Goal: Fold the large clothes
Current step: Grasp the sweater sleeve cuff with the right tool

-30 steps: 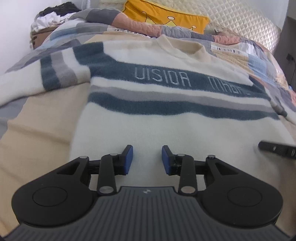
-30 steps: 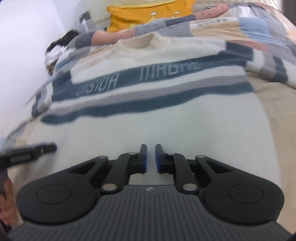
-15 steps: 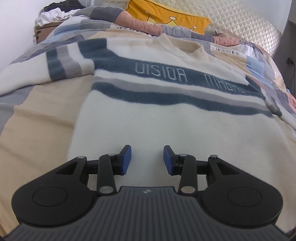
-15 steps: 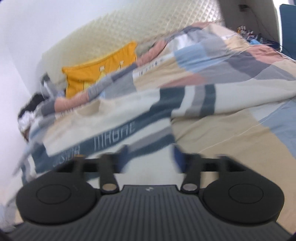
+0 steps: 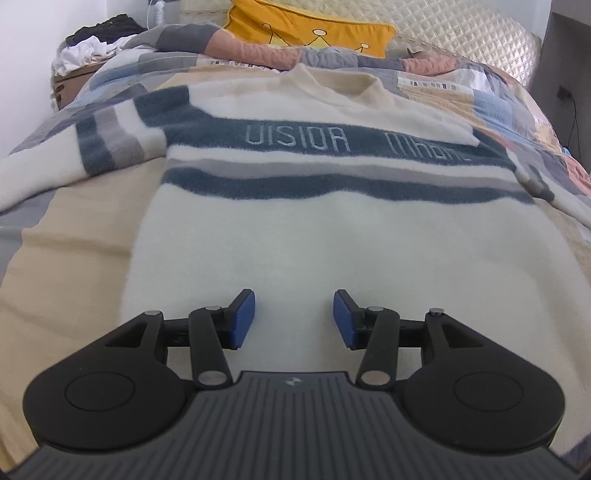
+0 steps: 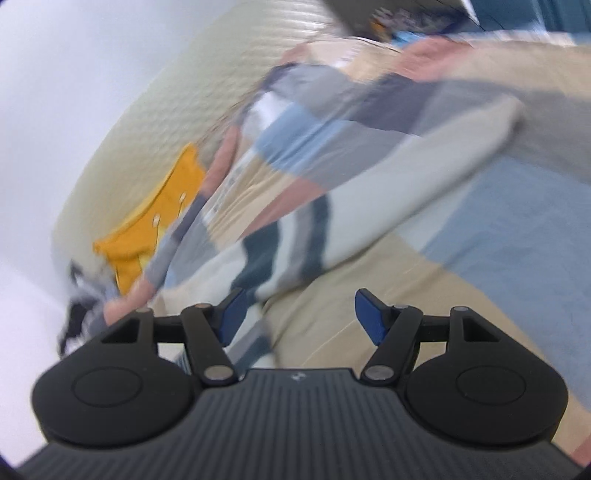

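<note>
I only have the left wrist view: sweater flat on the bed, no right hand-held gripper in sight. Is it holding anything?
Observer: No. The right hand-held gripper holds nothing; its jaws have just been opening, with nothing between them.
Operator: What is ahead of it?
Observer: The striped sleeve, stretched out across the patchwork quilt.
Operator: Is its end folded in?
Observer: No. The cuff points away from the sweater's body, though the picture is blurred.

You're in a home bedroom: a bed [image 5: 436, 55] with a quilted cream headboard fills the view. A patchwork quilt [image 5: 491, 107] covers it, a yellow pillow [image 5: 306, 27] leans against its headboard, and clothes [image 5: 92, 44] are piled beside it.
</note>
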The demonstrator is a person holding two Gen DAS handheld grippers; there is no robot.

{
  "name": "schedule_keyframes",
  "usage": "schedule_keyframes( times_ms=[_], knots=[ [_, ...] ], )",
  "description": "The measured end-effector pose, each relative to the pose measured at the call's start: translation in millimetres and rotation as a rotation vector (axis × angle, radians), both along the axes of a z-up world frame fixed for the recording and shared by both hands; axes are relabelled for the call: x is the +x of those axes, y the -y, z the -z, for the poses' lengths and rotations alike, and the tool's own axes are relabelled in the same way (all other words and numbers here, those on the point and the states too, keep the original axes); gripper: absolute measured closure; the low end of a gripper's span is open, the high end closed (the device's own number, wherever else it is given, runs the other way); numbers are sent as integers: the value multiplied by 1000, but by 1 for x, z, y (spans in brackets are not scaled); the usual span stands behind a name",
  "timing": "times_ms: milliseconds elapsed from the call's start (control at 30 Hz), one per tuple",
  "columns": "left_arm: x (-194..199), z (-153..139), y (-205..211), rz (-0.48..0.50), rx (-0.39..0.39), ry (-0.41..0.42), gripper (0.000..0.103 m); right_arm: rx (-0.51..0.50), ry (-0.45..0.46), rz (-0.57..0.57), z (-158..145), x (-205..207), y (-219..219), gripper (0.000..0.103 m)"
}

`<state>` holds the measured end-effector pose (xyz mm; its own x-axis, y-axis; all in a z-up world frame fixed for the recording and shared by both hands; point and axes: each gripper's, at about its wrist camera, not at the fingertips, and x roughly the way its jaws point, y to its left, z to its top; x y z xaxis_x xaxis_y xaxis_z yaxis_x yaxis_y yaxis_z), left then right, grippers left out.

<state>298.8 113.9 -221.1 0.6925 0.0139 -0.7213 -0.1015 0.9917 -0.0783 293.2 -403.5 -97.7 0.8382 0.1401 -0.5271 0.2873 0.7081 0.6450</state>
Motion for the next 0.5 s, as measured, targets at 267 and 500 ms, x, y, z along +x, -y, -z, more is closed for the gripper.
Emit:
schedule_keyframes(
  times_ms=[267,500],
  knots=[
    [-3,-10,8,-32,-85,16,50,130,-97,162,78,52,84,45],
    [13,-4,21,-35,-72,12,50,215,69,286,121,93,134,55]
  ],
)
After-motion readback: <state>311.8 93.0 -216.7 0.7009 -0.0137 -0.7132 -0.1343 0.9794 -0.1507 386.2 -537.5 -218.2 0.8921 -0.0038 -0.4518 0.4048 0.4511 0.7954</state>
